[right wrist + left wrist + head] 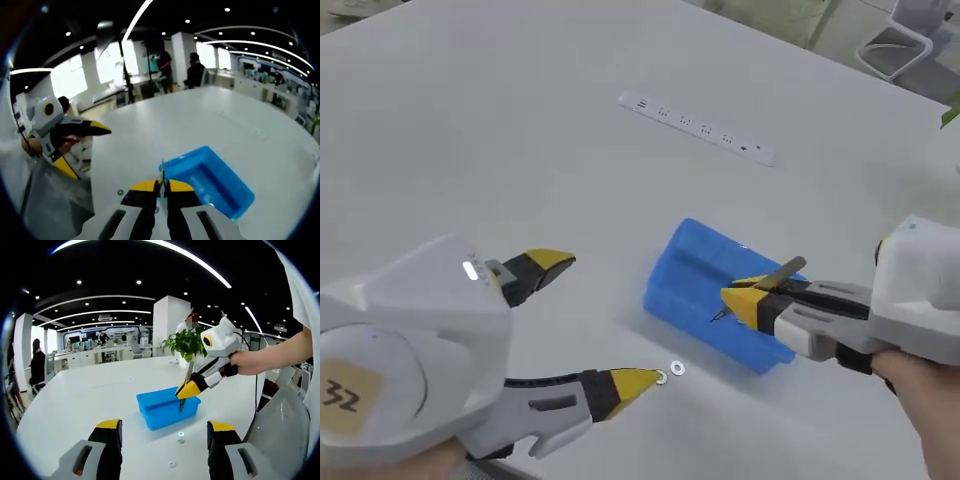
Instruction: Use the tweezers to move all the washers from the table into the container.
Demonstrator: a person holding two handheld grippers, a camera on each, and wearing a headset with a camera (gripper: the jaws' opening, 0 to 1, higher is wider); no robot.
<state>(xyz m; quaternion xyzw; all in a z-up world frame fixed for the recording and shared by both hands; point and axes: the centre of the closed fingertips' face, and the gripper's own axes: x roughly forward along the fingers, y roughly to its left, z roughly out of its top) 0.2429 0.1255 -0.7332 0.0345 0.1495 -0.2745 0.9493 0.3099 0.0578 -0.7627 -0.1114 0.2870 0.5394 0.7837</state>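
White worktop [520, 150]: left gripper [612, 320] jaws wide; right gripper [732, 298], clamped on slim metal tweezers [782, 270], should lower tips, apparently above the blue rectangular plastic container [695, 262], inside before releasing.

Bright, even overhead light: ceiling spots [138, 282] and curved strips [135, 20] above both grippers. White table [520, 120] near washed out. Head view: motion blur on blue container [685, 255] and on tweezers [782, 272] pinched in right gripper [732, 298]; faint soft shadow beside container. Right gripper view hazy; windows [75, 75] beyond left gripper [93, 155] blown out. Fisheye edges bent.
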